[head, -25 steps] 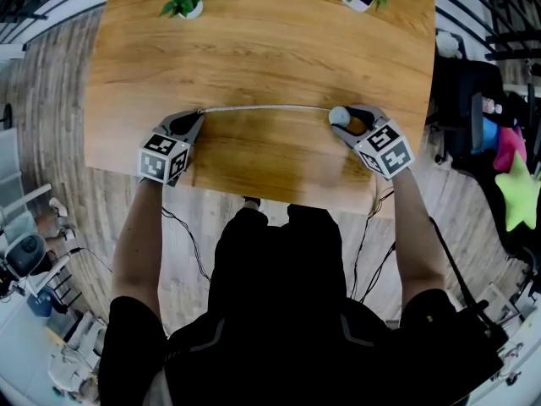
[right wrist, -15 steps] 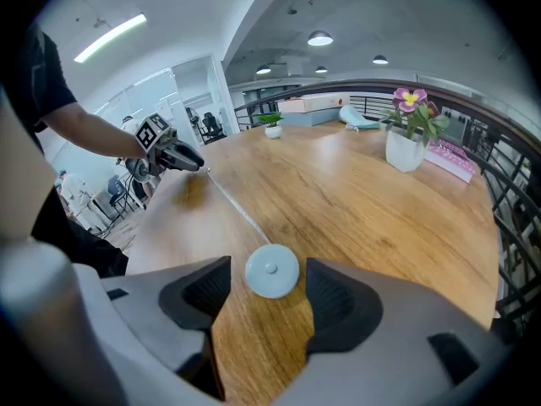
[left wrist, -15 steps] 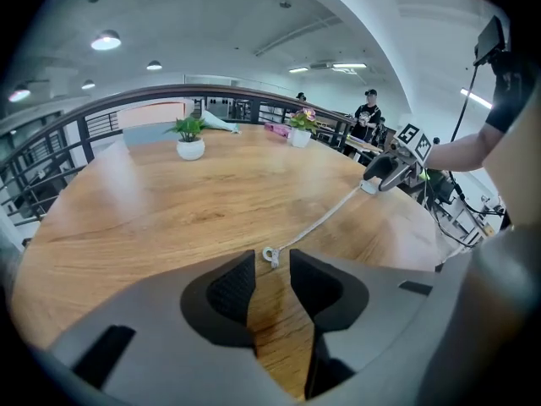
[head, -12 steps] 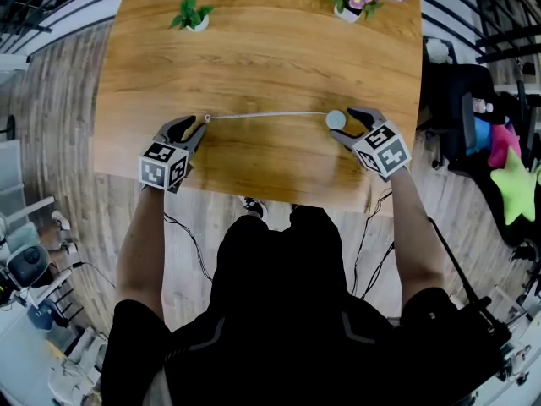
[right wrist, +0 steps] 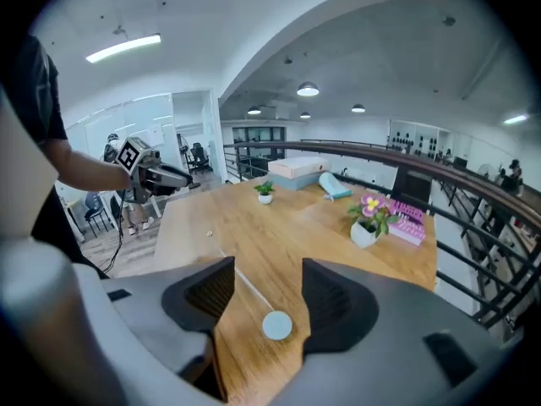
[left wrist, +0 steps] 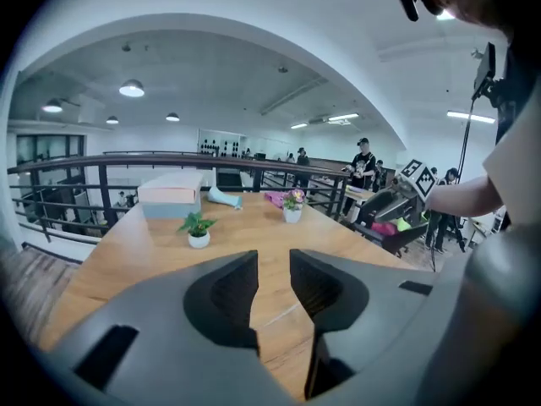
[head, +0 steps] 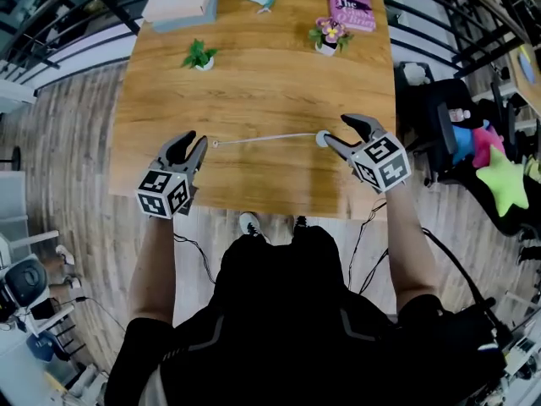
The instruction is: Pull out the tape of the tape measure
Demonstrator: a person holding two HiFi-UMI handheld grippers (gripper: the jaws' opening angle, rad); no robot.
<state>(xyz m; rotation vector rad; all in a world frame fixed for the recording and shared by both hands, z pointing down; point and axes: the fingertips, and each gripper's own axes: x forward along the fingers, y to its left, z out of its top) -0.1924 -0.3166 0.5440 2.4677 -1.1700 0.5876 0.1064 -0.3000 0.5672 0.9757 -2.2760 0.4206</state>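
so the tape measure (head: 322, 139) is lying flat on the wooden table (head: 254, 83). it's a small round pale case over by the right gripper (head: 336, 130), with a thin length of tape (head: 266, 139) drawn out leftward across the wood. the end tab (head: 214, 143) sits loose just beside the left gripper (head: 194, 140). neither gripper has hold of anything. the left one's jaws stand partway apart with only table showing in the gap. the right one's jaws are wide and closing. the round case shows in the gap between them but lower down on the table, and the pads aren't on it. my read on handling: the case looks small, light and smooth sided, so it'd probably skid or spin if you tug the tape without pinning it. i'd clamp it across the round body. the tape looks thin and limp, so i'd pinch it right at the end tab and pull flat and straight along the table. if it's spring loaded it could snap back once let go, can't tell from here.
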